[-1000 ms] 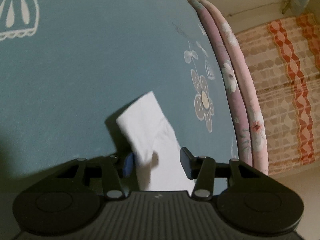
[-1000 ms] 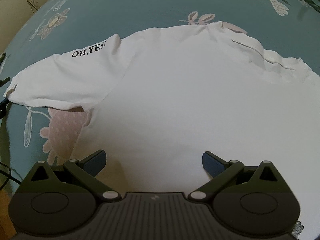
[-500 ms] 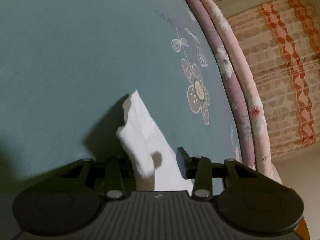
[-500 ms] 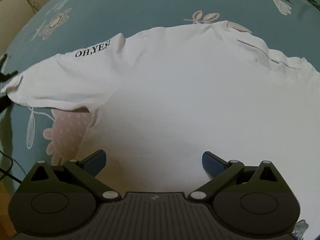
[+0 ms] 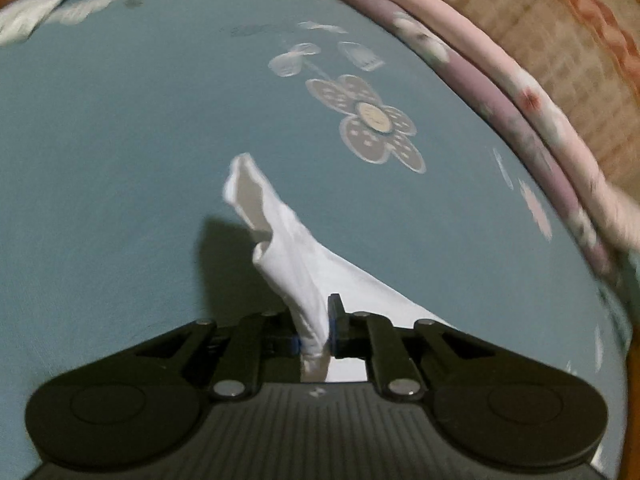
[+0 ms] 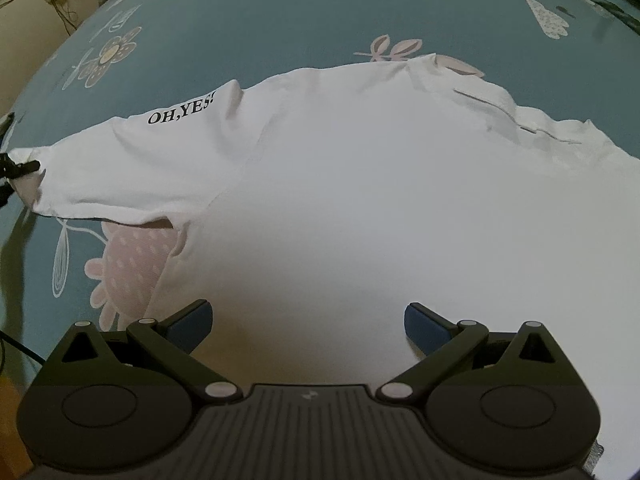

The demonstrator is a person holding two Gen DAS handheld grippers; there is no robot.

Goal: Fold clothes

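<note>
On the teal flowered bedsheet [image 6: 320,8] lies one white T-shirt [image 6: 360,208], spread mostly flat with its printed "OH,YES!" sleeve [image 6: 132,160] stretched to the left. Within the last second the left claw [image 5: 316,340] has gone from straddling the sleeve's cuff with fingers apart to being clamped on it, and the cloth now rises off the sheet, which suggests a sleeve fold inward is starting. The right claw [image 6: 308,320], one of two, hovers over the shirt's body with fingers wide apart, gripping nothing.

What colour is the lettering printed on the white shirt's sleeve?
Black lettering, clearest in the right wrist view.
</note>
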